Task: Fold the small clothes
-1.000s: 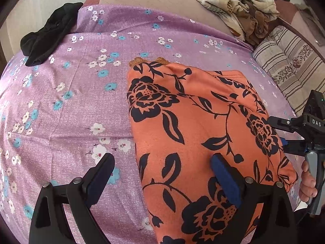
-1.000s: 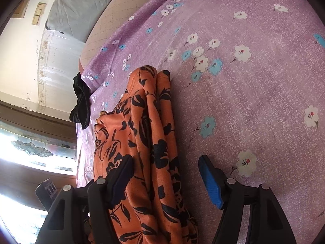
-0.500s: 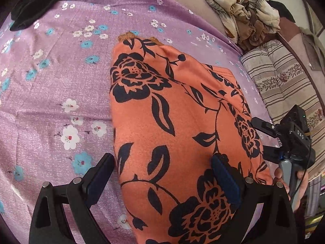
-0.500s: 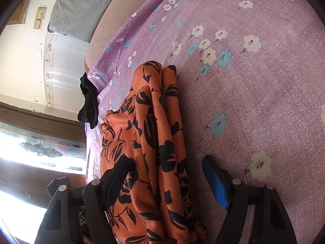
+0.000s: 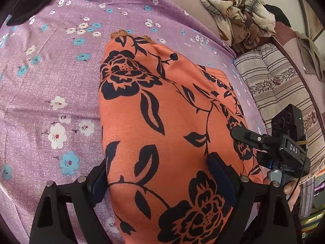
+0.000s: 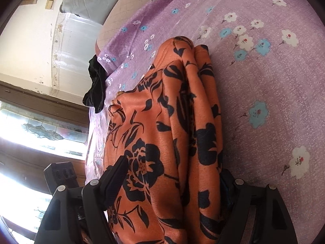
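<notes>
Both tools have pushed in over the orange floral garment [image 5: 162, 122]: left tool [image 5: 162, 181] closing, straddling its near edge, pads not yet pinching, right tool [image 6: 172, 183] unclenched astride its folded end, garment mid-bed on the purple sheet [image 5: 50, 81], so next fold looks imminent.

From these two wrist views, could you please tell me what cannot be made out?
- Orange black-flowered garment: near end, left view, cut off by the bottom edge.
- Right gripper: its right finger, right view, hidden behind garment folds.
- Black cloth: its type, too small.
</notes>
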